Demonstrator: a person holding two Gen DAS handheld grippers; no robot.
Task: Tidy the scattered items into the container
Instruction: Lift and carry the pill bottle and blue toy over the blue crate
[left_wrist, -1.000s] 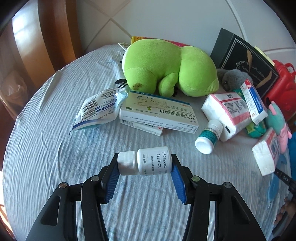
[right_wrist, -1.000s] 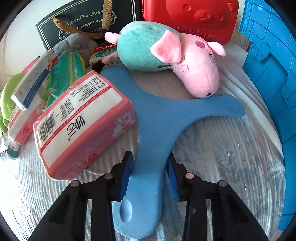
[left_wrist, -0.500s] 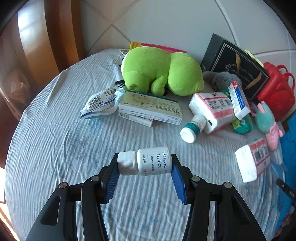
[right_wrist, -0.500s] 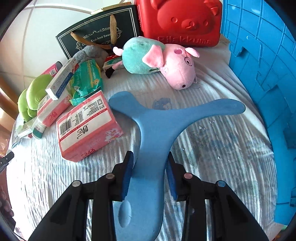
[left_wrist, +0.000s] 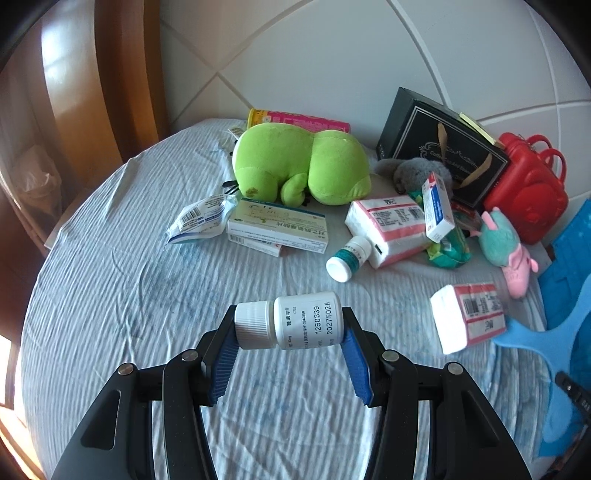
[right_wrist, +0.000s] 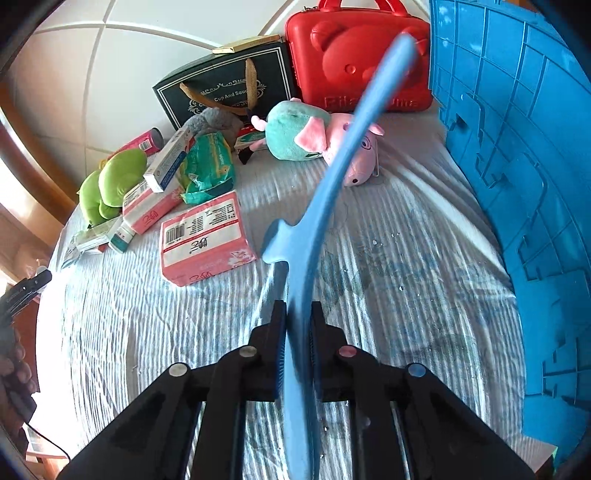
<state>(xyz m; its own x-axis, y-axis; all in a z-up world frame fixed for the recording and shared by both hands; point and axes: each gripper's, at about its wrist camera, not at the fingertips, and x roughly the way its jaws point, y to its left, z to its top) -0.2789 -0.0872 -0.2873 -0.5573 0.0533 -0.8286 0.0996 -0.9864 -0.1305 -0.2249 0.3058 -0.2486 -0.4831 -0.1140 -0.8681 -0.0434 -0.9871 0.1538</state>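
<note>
A white pill bottle (left_wrist: 306, 321) lies crosswise between the pads of my left gripper (left_wrist: 290, 322), which is shut on it well above the striped bed sheet (left_wrist: 110, 295). My right gripper (right_wrist: 298, 310) is shut on a flat blue three-armed piece (right_wrist: 332, 177), held edge-on and lifted off the sheet. The same piece (left_wrist: 554, 332) shows at the right edge of the left wrist view. A blue plastic crate (right_wrist: 517, 147) stands close on the right.
Scattered on the bed are a green plush (left_wrist: 303, 166), medicine boxes (left_wrist: 277, 229), a second bottle (left_wrist: 349, 254), tissue packs (right_wrist: 203, 240), a pig plush (right_wrist: 314, 136), a red case (right_wrist: 354, 59) and a black gift bag (right_wrist: 221, 88). A padded headboard (left_wrist: 332, 55) stands behind.
Both grippers have risen from the bed. The right gripper's jaws have closed tight on the blue piece, which has turned from flat to edge-on. The left grip is unchanged.
</note>
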